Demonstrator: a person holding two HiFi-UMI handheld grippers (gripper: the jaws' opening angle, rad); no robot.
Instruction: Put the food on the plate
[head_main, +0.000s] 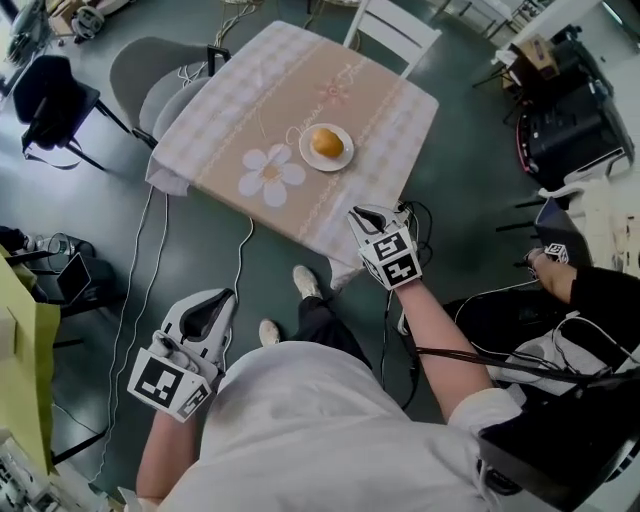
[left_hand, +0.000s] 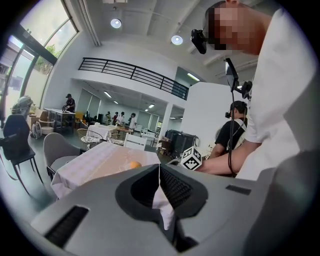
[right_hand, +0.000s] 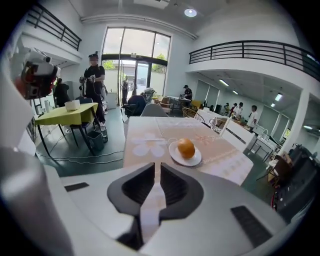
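Food (head_main: 327, 143) found already on plate (head_main: 312, 159), upper centre of frame on table (head_main: 290, 70); lying up and slightly left of nearer right tool (head_main: 372, 220), jaws closing on nothing; left tool (head_main: 208, 312) lower left, jaws together, empty.

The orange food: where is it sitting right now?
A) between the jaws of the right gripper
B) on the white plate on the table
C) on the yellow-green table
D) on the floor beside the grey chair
B: the head view shows the orange food resting on the white plate, which stands on the table next to the printed daisy, and the right gripper view shows the same.
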